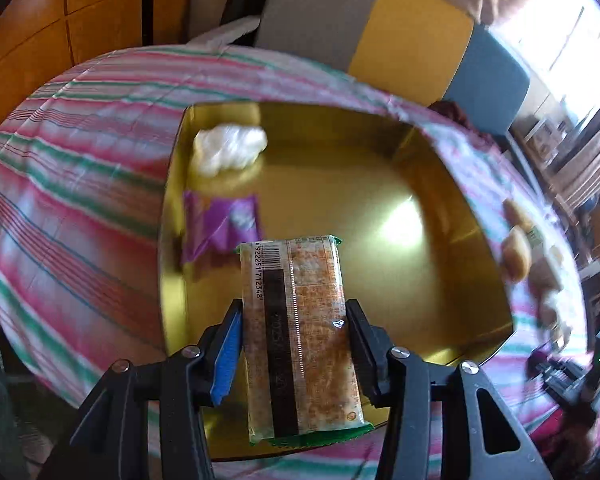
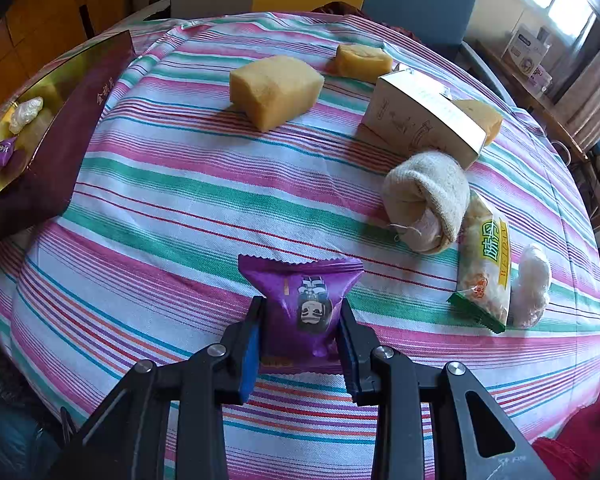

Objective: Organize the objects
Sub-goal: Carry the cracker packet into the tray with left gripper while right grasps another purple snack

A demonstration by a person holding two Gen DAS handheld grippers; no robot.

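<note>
My left gripper (image 1: 296, 316) is shut on an orange snack packet (image 1: 300, 332) with a barcode, held over the near edge of a gold tray (image 1: 440, 280). The tray holds a purple candy packet (image 1: 220, 226) and a white wrapped piece (image 1: 228, 148). My right gripper (image 2: 300, 320) is shut on a purple snack packet (image 2: 302, 304) just above the striped tablecloth (image 2: 180, 184). The gold tray (image 2: 60, 76) shows at the far left in the right wrist view.
On the cloth lie two yellow sponge blocks (image 2: 276, 88) (image 2: 362, 62), a white carton (image 2: 424, 116), a rolled cream sock (image 2: 428, 200), a green-edged snack packet (image 2: 486, 272) and a white wrapped piece (image 2: 532, 284). Chairs (image 1: 380, 32) stand behind the table.
</note>
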